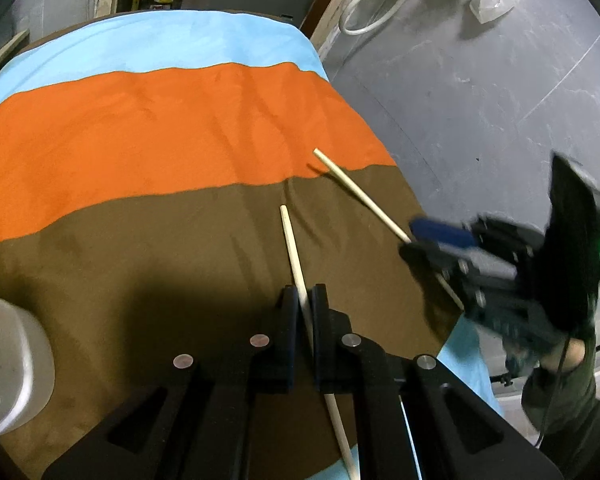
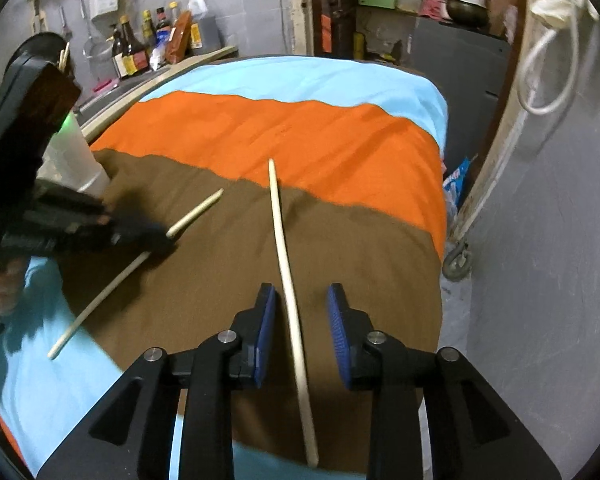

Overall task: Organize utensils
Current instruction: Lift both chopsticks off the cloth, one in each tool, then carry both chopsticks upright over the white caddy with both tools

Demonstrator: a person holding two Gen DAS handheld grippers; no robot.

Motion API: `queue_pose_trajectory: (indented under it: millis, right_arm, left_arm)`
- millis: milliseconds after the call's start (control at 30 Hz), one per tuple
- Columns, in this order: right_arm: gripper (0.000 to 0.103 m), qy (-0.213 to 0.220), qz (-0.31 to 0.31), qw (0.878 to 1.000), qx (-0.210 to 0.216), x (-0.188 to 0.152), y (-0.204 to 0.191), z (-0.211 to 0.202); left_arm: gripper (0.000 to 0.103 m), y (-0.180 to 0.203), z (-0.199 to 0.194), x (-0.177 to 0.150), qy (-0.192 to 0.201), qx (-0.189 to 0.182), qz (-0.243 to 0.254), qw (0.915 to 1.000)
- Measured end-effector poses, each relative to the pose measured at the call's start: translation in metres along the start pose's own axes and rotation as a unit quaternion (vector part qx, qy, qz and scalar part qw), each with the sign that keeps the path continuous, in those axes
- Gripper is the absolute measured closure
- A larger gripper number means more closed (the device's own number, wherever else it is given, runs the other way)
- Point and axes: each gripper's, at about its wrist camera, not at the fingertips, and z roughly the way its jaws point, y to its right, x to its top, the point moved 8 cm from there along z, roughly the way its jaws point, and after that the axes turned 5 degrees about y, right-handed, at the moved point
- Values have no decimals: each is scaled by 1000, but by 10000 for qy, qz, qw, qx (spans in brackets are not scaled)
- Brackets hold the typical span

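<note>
The left gripper (image 1: 305, 296) is clamped on one chopstick (image 1: 294, 248), its black jaws pinched on the shaft about midway, the tapered end pointing out over the brown band of the striped cloth (image 1: 140, 240) and the thick end trailing back under the tool. The right gripper (image 2: 302, 320) stands apart: the second chopstick (image 2: 284, 264) lies between its blue pads (image 2: 265, 332) with clear space on both sides, so nothing presses on it. That stick rests on the cloth near the table's right edge, its tip reaching to the orange band. The two sticks are near each other but do not touch. A pale container (image 1: 8, 364) sits at the left, well apart from them, probably where they belong. Both sticks look light, stiff and smooth, thin enough to roll or pivot in a pinch; a hold near the middle, square across the shaft, should keep one from swinging. On soft cloth the pads may snag fabric
</note>
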Motion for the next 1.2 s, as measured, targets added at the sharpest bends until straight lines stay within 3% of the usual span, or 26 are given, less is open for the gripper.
queue_pose_trajectory:
  millis: [233,333,367,400,600,767,933,1000,1100,1200]
  right_arm:
    - [78,-315,-285,9990,131,22,-5,27]
    - [79,-424,-130,9987,248,28,-4,36]
    - [83,-428,-67,9987,274,29,-3,38]
    - [94,-426,-3,9986,323,30,-5,38]
    - [100,-104,424,9979,488,29,-6,24]
    - [100,706,612,9946,446,33,-9,-9]
    - [100,1680,530,9840,252,41,-24,-45]
    - [100,2063,550,9765,283,48,-34,-56]
    - [100,2609,406,9640,325,58,-50,-75]
    - [100,3028,174,9524,307,69,-69,-92]
  left_arm:
    - [97,4,4,1,-129,17,68,9999]
    - [97,4,5,1,-161,48,125,9998]
    - [97,5,6,1,-164,53,132,9998]
    - [97,5,7,1,-162,61,156,9997]
    - [99,2,2,-1,87,-47,-50,9999]
    - [101,2,-26,-1,821,-231,-217,9961]
    - [101,4,-62,-2,1658,-317,-269,9853]
    - [101,4,-77,-3,2022,-310,-255,9785]
    - [101,5,-108,-2,2745,-282,-251,9608]
    - [101,8,-134,3,3294,57,-64,9441]
